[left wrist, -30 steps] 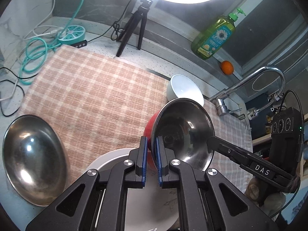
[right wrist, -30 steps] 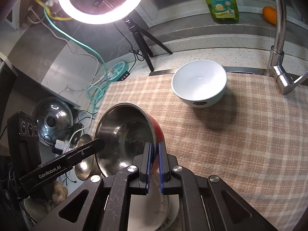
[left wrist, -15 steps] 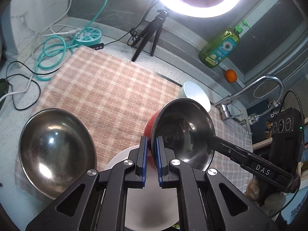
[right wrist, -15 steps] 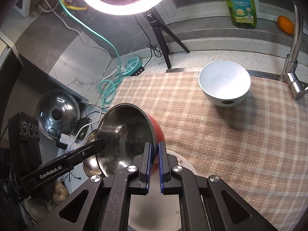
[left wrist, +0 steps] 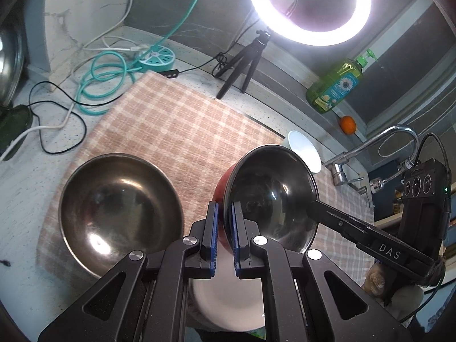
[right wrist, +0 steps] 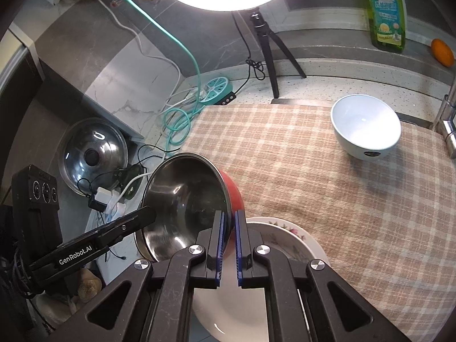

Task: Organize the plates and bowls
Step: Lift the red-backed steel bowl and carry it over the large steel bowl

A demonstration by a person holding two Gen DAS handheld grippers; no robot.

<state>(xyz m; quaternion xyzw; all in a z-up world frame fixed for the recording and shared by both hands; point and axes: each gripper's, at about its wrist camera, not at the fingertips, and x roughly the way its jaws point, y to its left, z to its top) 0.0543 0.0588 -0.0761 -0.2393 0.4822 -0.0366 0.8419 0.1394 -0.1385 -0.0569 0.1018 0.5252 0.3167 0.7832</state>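
A bowl, red outside and steel inside, hangs tilted in the air with both grippers on its rim. My left gripper is shut on the near rim in the left wrist view. My right gripper is shut on the opposite rim. Each view shows the other gripper's finger on the far rim. A large steel bowl stands on the checked cloth, just left of the held bowl. A white plate lies under the grippers. A white bowl stands further back right.
At the back are a ring light on a tripod, a green soap bottle and an orange. A faucet rises at the right. Cables and a teal power strip lie at the left, with a pot lid.
Both grippers have carried the red bowl leftward, away from the white bowl and toward the large steel bowl, which now sits close beside it. Both grips are unchanged.
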